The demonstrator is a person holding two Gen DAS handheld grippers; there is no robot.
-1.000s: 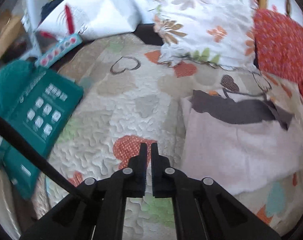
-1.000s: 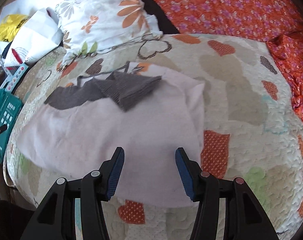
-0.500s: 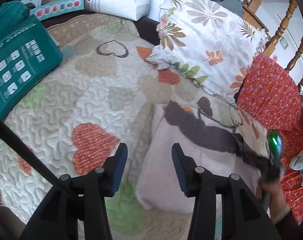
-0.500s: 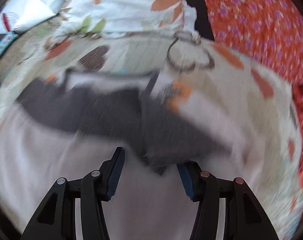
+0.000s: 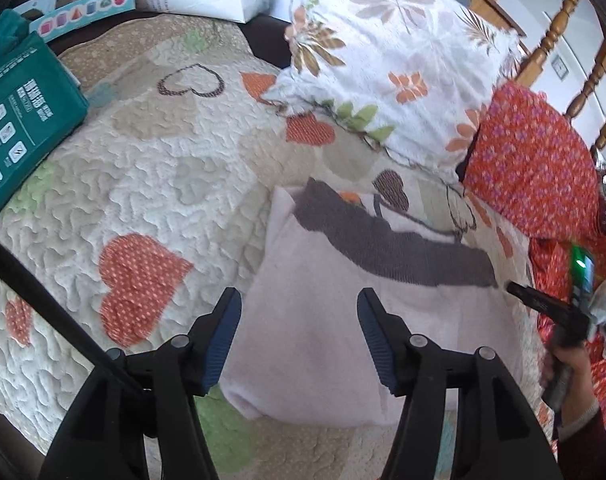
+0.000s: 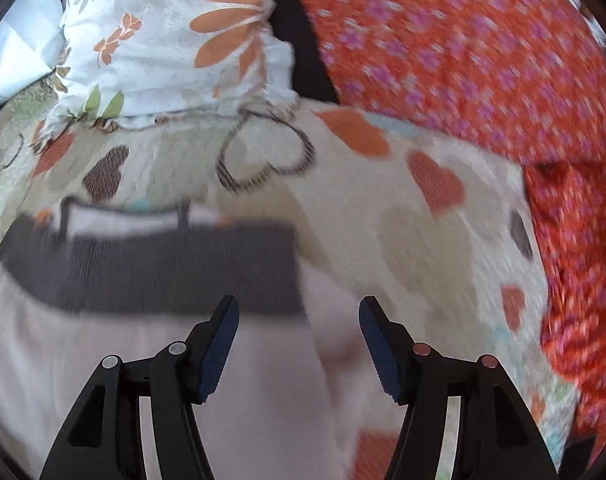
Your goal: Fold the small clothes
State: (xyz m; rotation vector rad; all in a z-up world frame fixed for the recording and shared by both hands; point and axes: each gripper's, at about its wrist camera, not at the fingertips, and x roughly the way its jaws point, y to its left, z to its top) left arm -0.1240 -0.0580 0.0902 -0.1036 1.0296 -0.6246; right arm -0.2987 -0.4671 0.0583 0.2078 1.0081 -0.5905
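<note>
Both claws, left gripper and right gripper, have just been opening, empty, over the pale garment, its grey band at twelve o'clock.

The left gripper was a black plastic frame with two angled arms, each tipped by a ribbed dark-blue pad, and round grey pivot pins sat along its linkage. A thin black rod crossed the lower left of that frame. The right gripper matched it, with silvery pins on one arm and coppery ones on the other. At the lower right edge of the left view, a hand showed a dark maroon sleeve with a pale cuff.
</note>
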